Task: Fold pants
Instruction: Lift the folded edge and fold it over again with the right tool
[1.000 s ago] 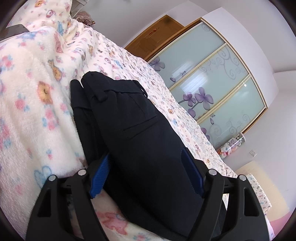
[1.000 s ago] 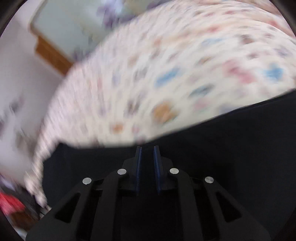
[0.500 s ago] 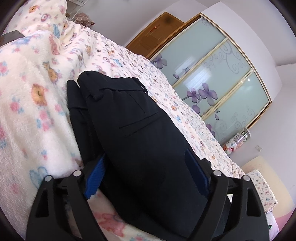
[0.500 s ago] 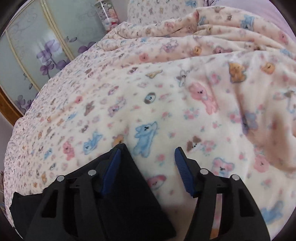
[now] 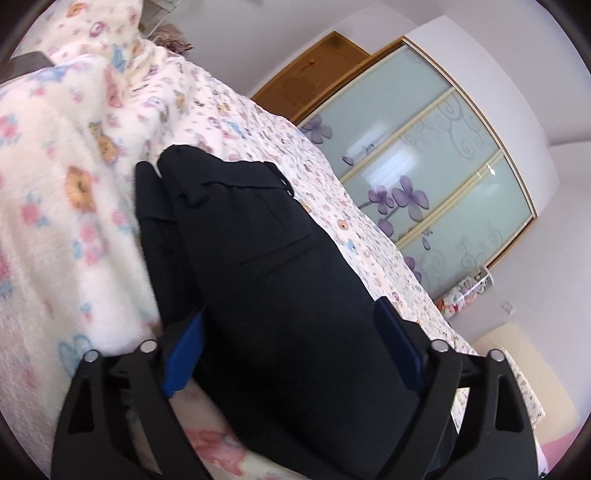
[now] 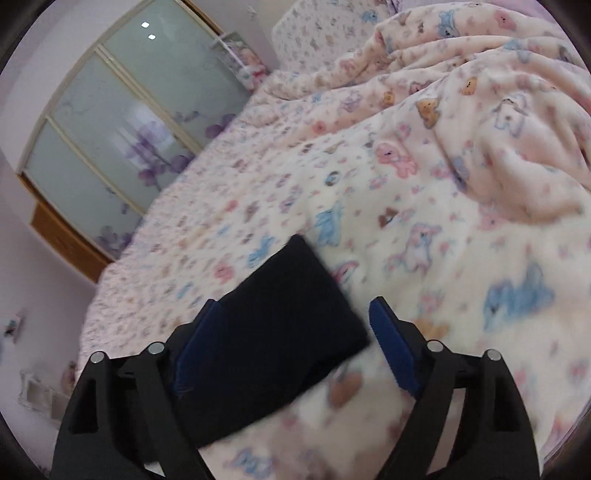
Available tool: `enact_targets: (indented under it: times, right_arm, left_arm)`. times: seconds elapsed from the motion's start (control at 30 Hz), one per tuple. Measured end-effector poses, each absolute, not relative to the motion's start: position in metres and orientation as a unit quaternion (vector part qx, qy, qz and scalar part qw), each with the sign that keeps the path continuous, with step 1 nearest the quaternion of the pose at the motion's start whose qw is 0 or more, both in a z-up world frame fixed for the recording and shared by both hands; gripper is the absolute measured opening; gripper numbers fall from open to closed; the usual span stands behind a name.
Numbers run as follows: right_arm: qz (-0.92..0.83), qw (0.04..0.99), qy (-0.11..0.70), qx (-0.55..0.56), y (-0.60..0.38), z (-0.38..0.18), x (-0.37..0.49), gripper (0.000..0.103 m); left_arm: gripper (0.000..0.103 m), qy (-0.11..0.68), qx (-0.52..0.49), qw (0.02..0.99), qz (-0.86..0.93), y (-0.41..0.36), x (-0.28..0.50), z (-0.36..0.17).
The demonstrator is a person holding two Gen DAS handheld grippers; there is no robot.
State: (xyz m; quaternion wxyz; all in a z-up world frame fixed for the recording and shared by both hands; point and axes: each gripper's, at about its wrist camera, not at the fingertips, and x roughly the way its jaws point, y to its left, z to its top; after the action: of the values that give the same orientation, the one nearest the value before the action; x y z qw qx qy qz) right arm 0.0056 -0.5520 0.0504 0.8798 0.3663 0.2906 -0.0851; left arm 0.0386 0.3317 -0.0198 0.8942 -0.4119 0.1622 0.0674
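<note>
Black pants (image 5: 266,280) lie folded lengthwise on the bear-print blanket (image 5: 62,221), waistband and back pocket at the far end. My left gripper (image 5: 291,349) straddles their near part. Its jaws are opening, with the cloth between the blue pads (image 5: 184,350), and neither pad visibly presses it. In the right wrist view a folded end of the pants (image 6: 280,317) rests flat on the blanket (image 6: 461,258). My right gripper (image 6: 295,341) hovers over that end with its jaws opening wide. The cloth sits nearer its left pad (image 6: 199,339) and is not pinched.
Bunched blanket folds (image 6: 498,122) rise at the right. A wardrobe with frosted sliding doors and purple flowers (image 5: 424,177) stands beyond the bed, beside a wooden door (image 5: 314,81). A pillow (image 6: 321,33) lies at the bed's far end.
The right gripper went from nearly shut over black cloth to wide open and swung across the bed, leaving the folded end lying on the blanket. The left jaws spread a little wider.
</note>
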Motion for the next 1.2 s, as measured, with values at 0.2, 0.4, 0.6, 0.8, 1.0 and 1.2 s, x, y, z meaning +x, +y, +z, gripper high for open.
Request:
enact_targets:
  times: [0.2,0.4,0.6,0.8,1.0,1.2]
  right_arm:
    - [-0.026,0.845,0.279,0.456,-0.545,0.043,0.009,0.075]
    - [-0.075,0.795,0.369,0.475,-0.529,0.012,0.029,0.07]
    - [-0.127,0.794,0.369,0.466,-0.528,0.01,0.041,0.068]
    - [-0.152,0.8,0.345,0.467,-0.538,0.0,0.051,0.067]
    - [-0.169,0.821,0.303,0.454,-0.542,-0.008,0.042,0.019]
    - [-0.133,0.849,0.249,0.447,-0.537,0.009,0.032,0.011]
  left_arm:
    - [0.101,0.152,-0.381,0.911,0.052,0.317,0.033,-0.01]
    - [0.101,0.132,-0.369,0.919,0.038,0.306,0.003,0.002]
    - [0.101,0.141,-0.334,0.932,0.023,0.285,-0.006,0.004]
    - [0.101,0.158,-0.351,0.922,0.027,0.294,0.001,-0.005]
    - [0.101,0.166,-0.351,0.921,0.029,0.293,0.004,-0.007]
    - [0.101,0.168,-0.351,0.921,0.031,0.293,0.004,-0.007]
